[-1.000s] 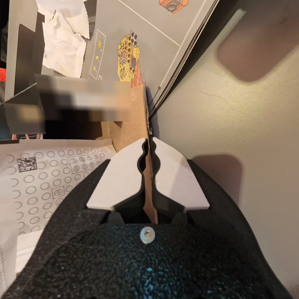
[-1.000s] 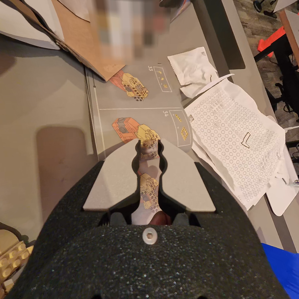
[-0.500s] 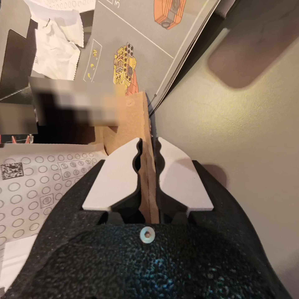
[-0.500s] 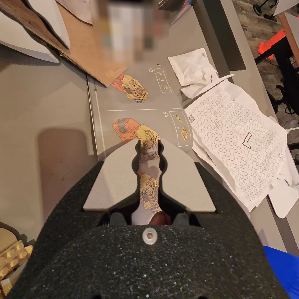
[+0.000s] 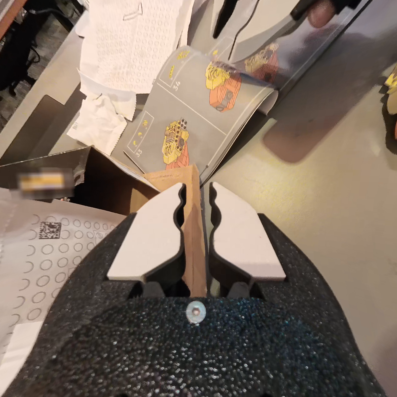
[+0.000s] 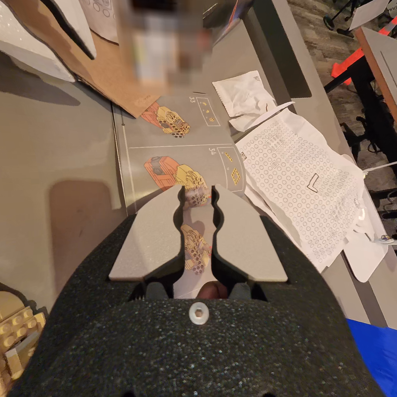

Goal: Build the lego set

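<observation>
My left gripper (image 5: 196, 185) is open, and the brown cardboard flap (image 5: 193, 225) of the box stands loose between its jaws. The grey instruction booklet (image 5: 193, 111) lies open on the table just beyond. My right gripper (image 6: 197, 188) hovers over the booklet (image 6: 171, 133) with its jaws a little apart. A lifted, curling page (image 6: 194, 253) shows between them, and I do not see them pinching it. A person's fingertip (image 6: 211, 290) shows at the base of the jaws. A tan, partly built lego model (image 6: 17, 330) sits at the lower left, beside that gripper.
Torn white paper bags printed with circles lie right of the booklet (image 6: 300, 193) and under my left gripper (image 5: 53, 257). A crumpled small white bag (image 6: 242, 94) lies behind. The black box (image 5: 86, 171) stands left. The table edge (image 6: 365, 290) is near, at right. The gap from one gripper's tips to the other's is roughly 12 cm.
My left gripper's jaws have opened off the cardboard flap they pinched, and it has drawn back, so more of the booklet shows. My right gripper has stayed almost still over the page.
</observation>
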Tool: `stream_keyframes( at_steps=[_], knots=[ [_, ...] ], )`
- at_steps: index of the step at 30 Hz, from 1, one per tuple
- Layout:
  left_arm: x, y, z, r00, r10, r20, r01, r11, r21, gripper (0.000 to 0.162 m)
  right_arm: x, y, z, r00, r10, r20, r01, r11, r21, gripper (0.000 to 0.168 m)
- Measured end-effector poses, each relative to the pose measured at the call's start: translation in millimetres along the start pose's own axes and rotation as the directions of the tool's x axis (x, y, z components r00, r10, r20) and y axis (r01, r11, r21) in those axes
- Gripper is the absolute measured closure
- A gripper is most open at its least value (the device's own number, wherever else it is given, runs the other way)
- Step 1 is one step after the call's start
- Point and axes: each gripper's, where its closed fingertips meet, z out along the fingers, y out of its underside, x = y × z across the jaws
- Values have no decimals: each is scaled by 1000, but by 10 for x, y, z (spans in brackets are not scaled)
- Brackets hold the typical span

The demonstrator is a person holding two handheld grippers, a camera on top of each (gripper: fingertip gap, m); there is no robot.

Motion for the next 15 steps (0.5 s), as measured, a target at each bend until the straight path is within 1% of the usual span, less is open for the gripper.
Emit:
stream_keyframes(
  at_steps=[3,7,9,12,15],
  knots=[
    [24,-77,3,1000,-7,-18,8,998,56,142,42,-50,-118,1000,20,-20,-19,999,43,145],
    [94,-216,-4,998,-12,-60,21,988,150,142,-62,-131,-391,998,66,19,-68,985,157,151],
    [136,-302,-15,997,-3,-74,18,979,202,143,-146,-119,-548,995,88,42,-95,976,196,154],
    [292,-476,-31,988,-9,-151,53,956,290,143,-276,-71,-783,982,167,92,-185,951,249,158],
    [487,-623,6,972,-14,-235,90,944,317,143,-428,23,-995,963,223,150,-257,927,272,164]
  ],
)
